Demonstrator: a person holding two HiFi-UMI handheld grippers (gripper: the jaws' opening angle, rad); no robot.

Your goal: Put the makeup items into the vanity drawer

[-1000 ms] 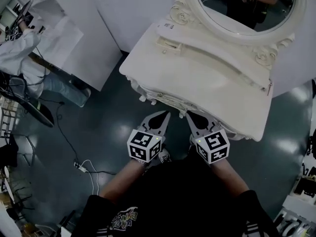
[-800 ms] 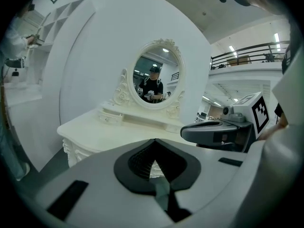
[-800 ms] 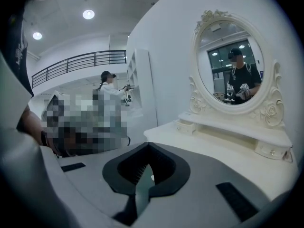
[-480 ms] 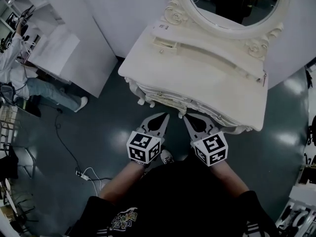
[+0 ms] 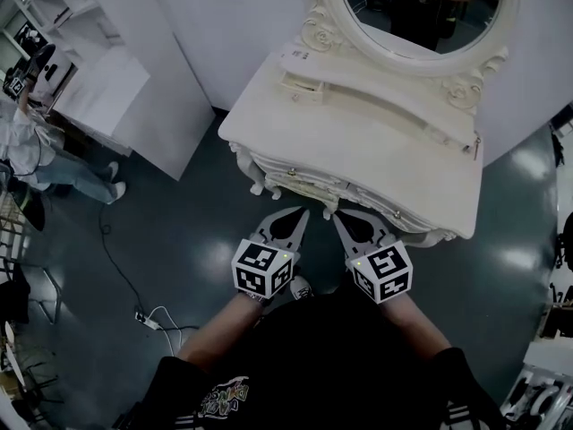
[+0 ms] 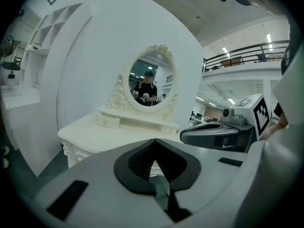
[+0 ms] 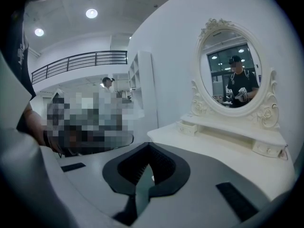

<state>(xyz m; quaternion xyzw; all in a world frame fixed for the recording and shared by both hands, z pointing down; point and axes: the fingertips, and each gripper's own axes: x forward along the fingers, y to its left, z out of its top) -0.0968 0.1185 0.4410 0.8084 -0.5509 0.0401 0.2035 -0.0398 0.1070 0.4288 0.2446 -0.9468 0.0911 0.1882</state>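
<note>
A white vanity [image 5: 376,141] with an oval mirror [image 5: 416,7] stands in front of me, its front drawer [image 5: 304,184] closed. No makeup items show in any view. My left gripper [image 5: 299,211] and right gripper [image 5: 340,213] hang side by side just short of the vanity's front edge, above the floor. Both are shut with nothing between the jaws. In the left gripper view the left gripper [image 6: 154,144] points at the vanity [image 6: 104,134], with the right gripper [image 6: 213,134] beside it. In the right gripper view the right gripper [image 7: 148,147] points at the vanity top [image 7: 213,144].
A small closed drawer [image 5: 300,86] sits on the vanity's raised back shelf. A white shelving unit [image 5: 89,70] stands to the left. A person [image 5: 36,150] is at the far left. A cable and plug [image 5: 148,316] lie on the dark floor.
The head view has shifted a little, so the vanity sits slightly higher in frame. The person at the far left has moved. Both grippers stay shut in about the same place.
</note>
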